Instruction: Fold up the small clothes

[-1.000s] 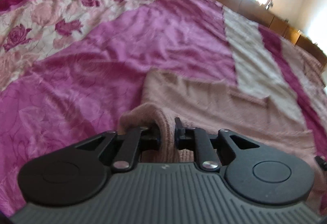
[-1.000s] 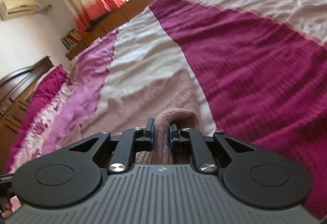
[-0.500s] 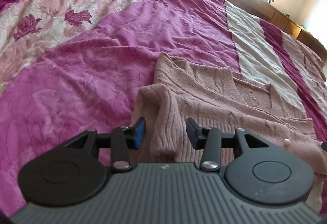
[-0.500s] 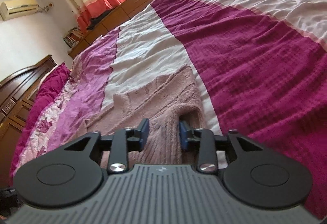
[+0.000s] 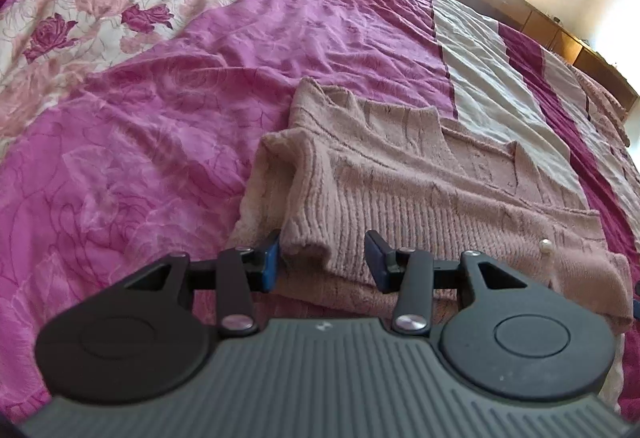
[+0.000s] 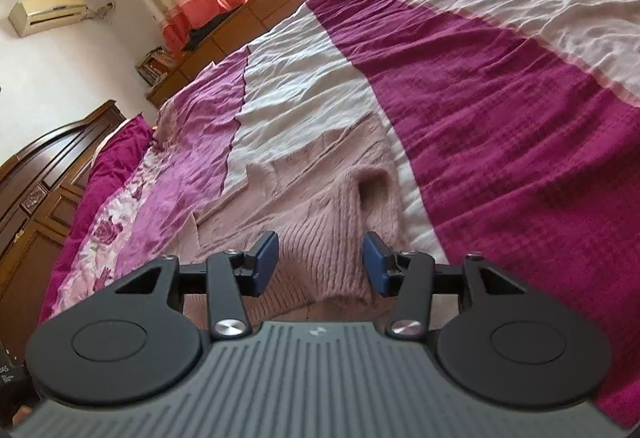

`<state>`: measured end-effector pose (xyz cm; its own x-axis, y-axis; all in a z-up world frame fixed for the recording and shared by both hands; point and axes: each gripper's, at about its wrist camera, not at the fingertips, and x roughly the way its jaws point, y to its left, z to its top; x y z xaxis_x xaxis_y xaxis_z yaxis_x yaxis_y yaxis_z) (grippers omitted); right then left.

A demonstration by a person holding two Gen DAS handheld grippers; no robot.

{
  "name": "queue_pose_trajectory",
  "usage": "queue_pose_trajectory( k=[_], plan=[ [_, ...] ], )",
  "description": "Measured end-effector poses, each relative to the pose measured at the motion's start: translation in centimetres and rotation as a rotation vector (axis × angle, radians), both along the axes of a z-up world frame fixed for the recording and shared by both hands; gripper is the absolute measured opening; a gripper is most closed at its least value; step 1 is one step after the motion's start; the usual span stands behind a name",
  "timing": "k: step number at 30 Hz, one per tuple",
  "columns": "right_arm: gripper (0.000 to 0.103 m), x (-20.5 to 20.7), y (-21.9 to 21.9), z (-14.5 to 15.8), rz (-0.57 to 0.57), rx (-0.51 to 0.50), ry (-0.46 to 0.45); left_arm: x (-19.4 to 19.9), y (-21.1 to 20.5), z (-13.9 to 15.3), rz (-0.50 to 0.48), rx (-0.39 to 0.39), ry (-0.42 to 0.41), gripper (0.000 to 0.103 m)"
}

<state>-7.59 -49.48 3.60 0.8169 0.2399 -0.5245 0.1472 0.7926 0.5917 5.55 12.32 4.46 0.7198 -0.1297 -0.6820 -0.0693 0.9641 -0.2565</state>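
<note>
Left gripper [image 5: 323, 258] agape, ribbed knit sweater [image 5: 400, 174]

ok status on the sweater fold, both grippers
Left gripper open, fingers astride the folded hem. Right gripper open, nothing gripped. Pink sweater flat on the bedspread, bottom edge folded up. Nothing in the way.

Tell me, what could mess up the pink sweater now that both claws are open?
1. The folded ribbed edge sits loose between the open left gripper fingers; a careless pullback might snag the pink sweater and undo the fold.
2. Near the right gripper, the folded layer puffs up with a dark gap, so it may spring open.
3. The bedspread is wrinkled and probably soft, so the next fold could come out crooked.
</note>
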Motion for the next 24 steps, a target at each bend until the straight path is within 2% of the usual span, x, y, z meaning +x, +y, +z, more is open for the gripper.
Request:
queue_pose_trajectory(
  k=[6,9,12,14,17,24],
  plan=[
    [0.057,0.7,0.6,-2.0,0.03,0.027,0.06,0.1,-0.4,-0.5,-0.011,0.042,0.002,0.046],
    [0.062,0.6,0.9,-2.7,0.046,0.017,0.042,0.1,-1.0,-0.6,-0.023,0.079,-0.003,0.046],
    [0.071,0.8,0.5,-3.3,0.052,0.071,0.035,0.0,-1.3,-0.8,-0.03,0.104,-0.01,0.046],
    [0.073,0.9,0.0,-3.8,0.045,0.129,0.035,0.0,-1.3,-1.0,-0.027,0.104,-0.013,0.046],
    [0.073,0.9,-0.4,-4.2,0.05,0.163,0.026,0.0,-1.3,-1.2,-0.027,0.105,-0.016,0.047],
    [0.073,1.0,-0.5,-4.5,0.058,0.169,0.019,0.1,-1.6,-1.6,-0.041,0.11,-0.013,0.054]
  ],
)
